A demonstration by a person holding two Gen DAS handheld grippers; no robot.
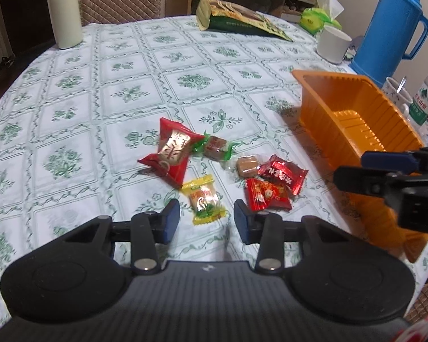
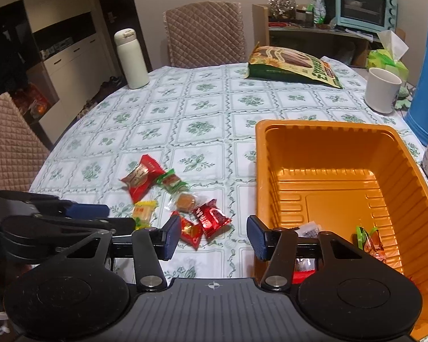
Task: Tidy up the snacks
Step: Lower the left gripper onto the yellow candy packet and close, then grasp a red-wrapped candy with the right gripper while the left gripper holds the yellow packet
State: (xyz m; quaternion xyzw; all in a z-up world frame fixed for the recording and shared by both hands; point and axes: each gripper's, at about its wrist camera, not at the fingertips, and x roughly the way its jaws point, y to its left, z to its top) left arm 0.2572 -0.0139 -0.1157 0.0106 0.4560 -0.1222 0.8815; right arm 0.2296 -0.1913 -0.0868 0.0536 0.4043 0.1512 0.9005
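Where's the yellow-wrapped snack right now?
In the left wrist view the yellow-wrapped snack lies on the tablecloth, just ahead of the left gripper, below the big red packet.

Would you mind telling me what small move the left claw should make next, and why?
Probably lower the left claw a little and close it on the yellow candy. That candy lies on the cloth just ahead of the open claw, roughly centred between the pads and not yet gripped. Five other sweets lie loose nearby, and the orange tray, with a few sweets already inside, sits close to the right.

Orange tray walls off, seemingly, the candies' right
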